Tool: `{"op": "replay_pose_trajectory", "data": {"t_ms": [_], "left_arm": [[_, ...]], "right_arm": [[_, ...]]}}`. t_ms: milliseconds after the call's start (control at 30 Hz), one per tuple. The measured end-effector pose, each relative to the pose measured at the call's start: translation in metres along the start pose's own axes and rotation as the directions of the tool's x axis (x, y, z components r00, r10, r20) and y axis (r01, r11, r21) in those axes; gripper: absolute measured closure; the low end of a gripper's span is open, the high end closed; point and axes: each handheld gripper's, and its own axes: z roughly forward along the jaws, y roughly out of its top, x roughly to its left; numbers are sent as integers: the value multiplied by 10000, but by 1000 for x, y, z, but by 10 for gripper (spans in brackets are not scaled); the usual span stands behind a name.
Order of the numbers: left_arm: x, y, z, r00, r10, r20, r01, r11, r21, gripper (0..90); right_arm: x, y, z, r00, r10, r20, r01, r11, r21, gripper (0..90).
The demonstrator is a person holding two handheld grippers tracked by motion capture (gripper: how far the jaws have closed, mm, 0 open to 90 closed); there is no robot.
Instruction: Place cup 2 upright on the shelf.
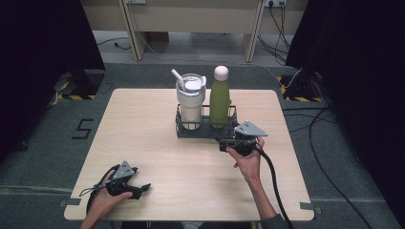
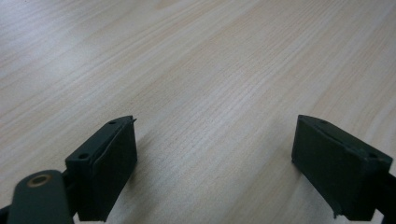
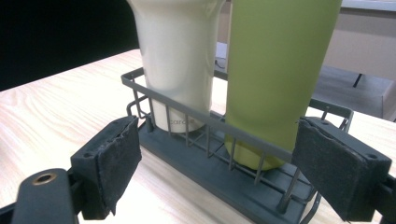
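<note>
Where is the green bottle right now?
In the high view the green bottle stands upright in the right half of the dark wire rack, beside the cream tumbler, near the table's far edge, just beyond the right tongs.

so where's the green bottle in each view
High view: the green bottle stands upper middle, in the right half of the wire rack.
Left gripper view: not in it.
Right gripper view: upper right of centre, behind the rack's front rail, between the jaws.
Shared landmark: the cream tumbler stands just left of the bottle in both.
</note>
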Motion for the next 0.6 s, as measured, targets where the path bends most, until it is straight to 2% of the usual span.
{"op": "replay_pose_trajectory", "data": {"t_ms": [400, 600], "left_arm": [[0, 0, 0, 10000, 0, 4, 0, 10000, 7, 134], [0, 0, 0, 10000, -3, 4, 3, 10000, 3, 134]], "right_arm": [[9, -10, -7, 9996, 23, -276, -19, 9999, 153, 152], [13, -11, -10, 9993, 58, -366, -56, 10000, 57, 153]]}}
